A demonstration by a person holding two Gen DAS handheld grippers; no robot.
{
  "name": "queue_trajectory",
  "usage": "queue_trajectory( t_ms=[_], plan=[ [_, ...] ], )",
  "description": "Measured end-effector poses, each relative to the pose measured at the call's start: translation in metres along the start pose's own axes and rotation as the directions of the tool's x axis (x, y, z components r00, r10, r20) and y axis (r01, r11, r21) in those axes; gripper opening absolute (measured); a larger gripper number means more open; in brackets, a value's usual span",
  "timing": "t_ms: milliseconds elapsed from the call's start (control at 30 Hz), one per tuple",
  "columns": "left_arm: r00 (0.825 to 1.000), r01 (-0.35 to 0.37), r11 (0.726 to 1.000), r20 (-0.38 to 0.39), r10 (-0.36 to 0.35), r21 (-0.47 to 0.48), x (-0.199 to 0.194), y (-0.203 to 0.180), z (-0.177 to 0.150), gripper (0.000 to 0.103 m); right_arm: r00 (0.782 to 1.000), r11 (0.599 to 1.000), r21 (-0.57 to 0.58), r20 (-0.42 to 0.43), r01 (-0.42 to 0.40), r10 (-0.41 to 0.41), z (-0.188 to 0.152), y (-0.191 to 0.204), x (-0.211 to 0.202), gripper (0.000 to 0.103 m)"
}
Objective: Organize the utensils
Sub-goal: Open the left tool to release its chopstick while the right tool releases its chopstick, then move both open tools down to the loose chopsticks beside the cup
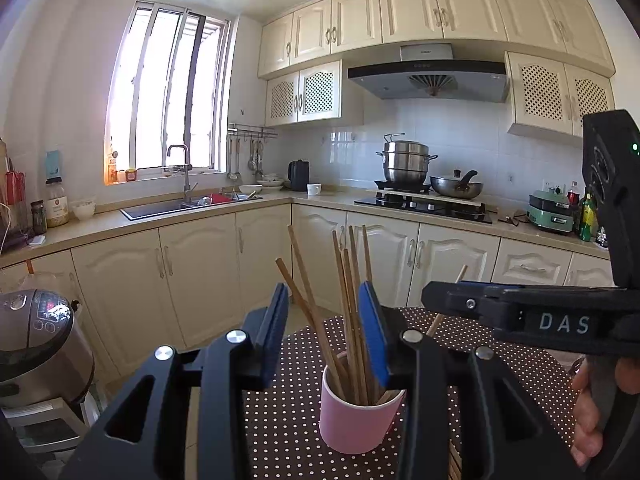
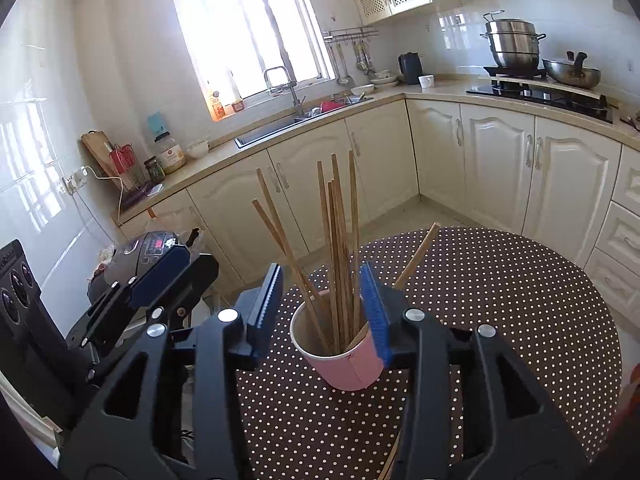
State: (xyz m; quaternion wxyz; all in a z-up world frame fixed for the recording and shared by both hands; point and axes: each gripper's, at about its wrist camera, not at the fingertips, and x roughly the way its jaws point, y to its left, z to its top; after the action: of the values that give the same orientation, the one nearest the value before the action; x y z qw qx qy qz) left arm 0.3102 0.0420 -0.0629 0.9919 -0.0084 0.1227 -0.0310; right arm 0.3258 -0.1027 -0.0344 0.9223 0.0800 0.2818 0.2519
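A pink paper cup [image 1: 356, 420] stands on a round brown table with white dots [image 1: 296, 412]. Several wooden chopsticks [image 1: 352, 288] stand in the cup and lean apart. My left gripper [image 1: 326, 332] is open, its blue pads on either side of the chopsticks above the cup, holding nothing. The right gripper [image 1: 452, 300] shows at the right in this view. In the right wrist view the same cup [image 2: 344, 356] and chopsticks [image 2: 336, 248] sit between the open pads of my right gripper [image 2: 324, 308]. The left gripper [image 2: 160, 280] is at the left there.
A rice cooker [image 1: 36, 344] stands on a stool left of the table. Cream cabinets, a sink [image 1: 168, 208] and a stove with pots [image 1: 424, 200] line the far counter. More chopsticks [image 1: 454, 460] lie on the table at the near edge.
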Motion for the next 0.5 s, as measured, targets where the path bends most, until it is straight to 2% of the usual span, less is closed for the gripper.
queue_trajectory(
  t_ms=[200,267,333,500],
  plan=[
    [1.0,-0.009,1.0,0.008,0.009,-0.003,-0.013,-0.002,0.008,0.037,1.0,1.0,-0.001,0.019,0.002,-0.002,-0.001,0.001,-0.018,0.041],
    [1.0,-0.01,1.0,0.008,0.01,-0.006,-0.018,-0.004,0.01,0.04,1.0,1.0,-0.006,0.025,0.005,-0.005,-0.002,0.001,-0.025,0.041],
    [1.0,-0.011,1.0,0.009,0.011,-0.005,-0.023,-0.007,0.01,0.048,0.999,1.0,-0.008,0.031,0.007,-0.007,-0.004,0.001,-0.033,0.041],
    [1.0,-0.001,1.0,0.007,0.001,0.008,-0.033,-0.017,0.009,0.048,0.999,1.0,-0.014,0.04,0.023,-0.022,-0.011,-0.004,-0.051,0.041]
  ],
)
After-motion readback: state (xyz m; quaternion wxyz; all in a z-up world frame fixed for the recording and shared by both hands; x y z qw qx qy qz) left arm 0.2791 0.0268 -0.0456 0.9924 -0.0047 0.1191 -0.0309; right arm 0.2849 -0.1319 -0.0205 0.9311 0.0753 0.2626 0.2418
